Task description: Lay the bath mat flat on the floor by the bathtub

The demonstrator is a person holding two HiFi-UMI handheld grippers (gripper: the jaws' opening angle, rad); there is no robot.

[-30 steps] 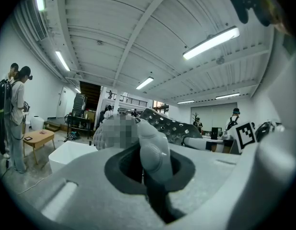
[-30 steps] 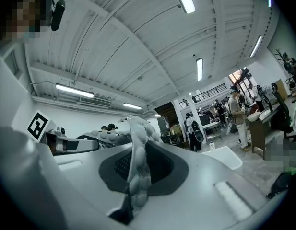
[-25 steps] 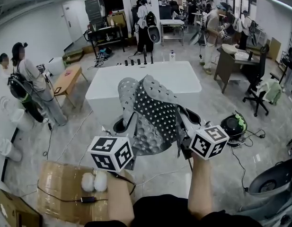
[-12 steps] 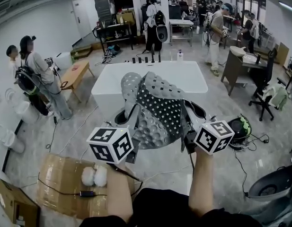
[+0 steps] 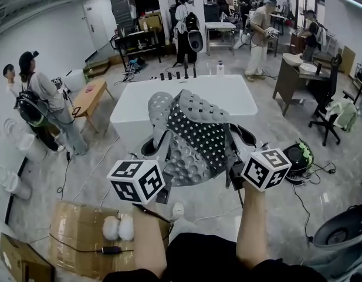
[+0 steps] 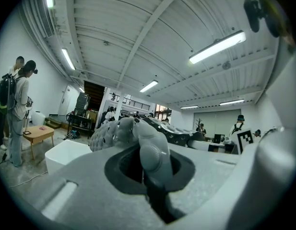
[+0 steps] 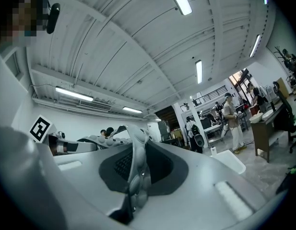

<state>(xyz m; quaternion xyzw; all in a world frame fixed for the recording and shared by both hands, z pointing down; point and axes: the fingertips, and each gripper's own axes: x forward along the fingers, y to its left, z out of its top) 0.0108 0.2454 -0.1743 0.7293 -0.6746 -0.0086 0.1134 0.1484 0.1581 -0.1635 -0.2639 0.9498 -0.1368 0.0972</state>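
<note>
**A:** How far along is the job?

**B:** Hardly begun, I'd judge. The bath mat (image 5: 192, 137) is up in the air, bunched and folded over itself. It hangs between the two grippers in front of the white bathtub (image 5: 230, 96), and none of it touches the floor (image 5: 286, 216).

**A:** Are both grippers holding it?

**B:** Yes. The left gripper (image 6: 151, 164) has its jaws closed on a thick rolled fold of the mat. The right gripper (image 7: 135, 178) has its jaws pinched on a thinner, knobbly edge. Nothing else sits between either pair.

**A:** So what's left to do?

**B:** Nearly everything. The mat has to be lowered and spread until the folds open. Then it has to be set flat on the bare floor beside the tub.

**A:** And the counts?

**B:** One mat, one tub, two grippers. Near the person's feet is one cardboard box (image 5: 75, 234) with two white puffs (image 5: 117, 227) on it. A row of small bottles (image 5: 177, 74) stands along the tub's far rim. They're too small to count surely, perhaps five dark and one pale.
</note>
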